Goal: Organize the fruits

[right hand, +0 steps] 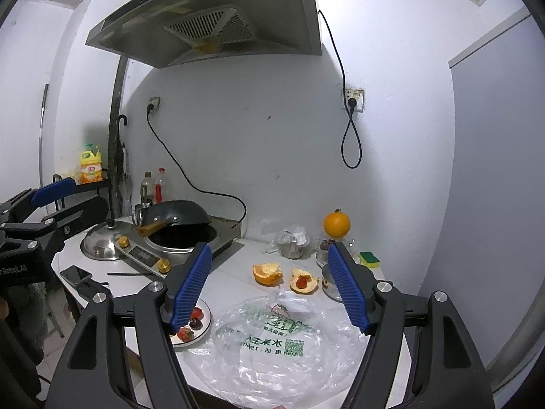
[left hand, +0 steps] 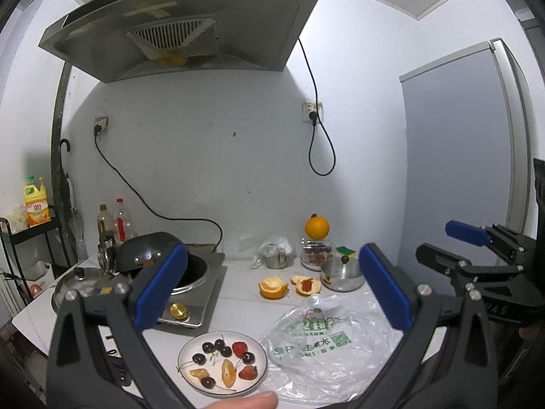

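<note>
A white plate (left hand: 184, 351) at the counter's front holds several dark cherries (left hand: 218, 345), two strawberries (left hand: 248, 372) and orange segments (left hand: 227, 373). It shows partly behind a finger in the right wrist view (right hand: 205, 320). My left gripper (left hand: 272, 286) is open and empty above the plate. My right gripper (right hand: 270, 289) is open and empty above a clear plastic bag (right hand: 272, 344); it also shows at the right of the left wrist view (left hand: 477, 235). Two orange peel cups (left hand: 272, 287) lie behind the bag. A whole orange (left hand: 316, 226) sits on a glass jar.
An induction cooker with a dark wok (left hand: 190, 272) stands left, a steel lid (left hand: 81, 283) beside it. A steel bowl (left hand: 340, 272), a small pot in a bag (left hand: 276, 255) and a sponge (right hand: 369, 258) stand at the back. A phone (right hand: 76, 274) lies at the left edge.
</note>
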Demonstrator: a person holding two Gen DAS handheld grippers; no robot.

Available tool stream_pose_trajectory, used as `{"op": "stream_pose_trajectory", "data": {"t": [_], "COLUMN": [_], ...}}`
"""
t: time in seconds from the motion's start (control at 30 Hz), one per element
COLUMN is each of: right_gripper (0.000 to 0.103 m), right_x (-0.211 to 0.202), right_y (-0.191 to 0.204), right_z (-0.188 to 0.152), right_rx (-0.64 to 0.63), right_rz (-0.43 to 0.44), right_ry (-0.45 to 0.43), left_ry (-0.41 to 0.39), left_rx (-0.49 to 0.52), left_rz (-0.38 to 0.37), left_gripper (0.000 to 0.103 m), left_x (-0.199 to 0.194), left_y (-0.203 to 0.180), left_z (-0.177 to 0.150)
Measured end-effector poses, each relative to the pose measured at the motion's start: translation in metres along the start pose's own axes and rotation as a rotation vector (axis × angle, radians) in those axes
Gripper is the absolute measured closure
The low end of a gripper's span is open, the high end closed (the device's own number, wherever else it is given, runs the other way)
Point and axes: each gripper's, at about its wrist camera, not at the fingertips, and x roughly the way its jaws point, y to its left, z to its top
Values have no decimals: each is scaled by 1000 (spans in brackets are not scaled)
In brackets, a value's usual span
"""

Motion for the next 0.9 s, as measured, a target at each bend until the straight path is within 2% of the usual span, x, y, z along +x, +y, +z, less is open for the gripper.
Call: {"op": "stream_pose_trajectory", "data": {"t": [0.2, 0.9], "right_gripper": [29, 29], "right_x": [1, 1], "right_y": [1, -3], "right_z": [0, 1], "right_rx": [1, 8], "right_rz": [5, 7], "right_ry": [-1, -6], "left_ry": [15, 20], "left_rx": [-22, -5], "left_rz": [-13, -19], "left_gripper": [1, 1], "left_x": [3, 3], "left_y": [4, 1], "left_z": [1, 0]}}
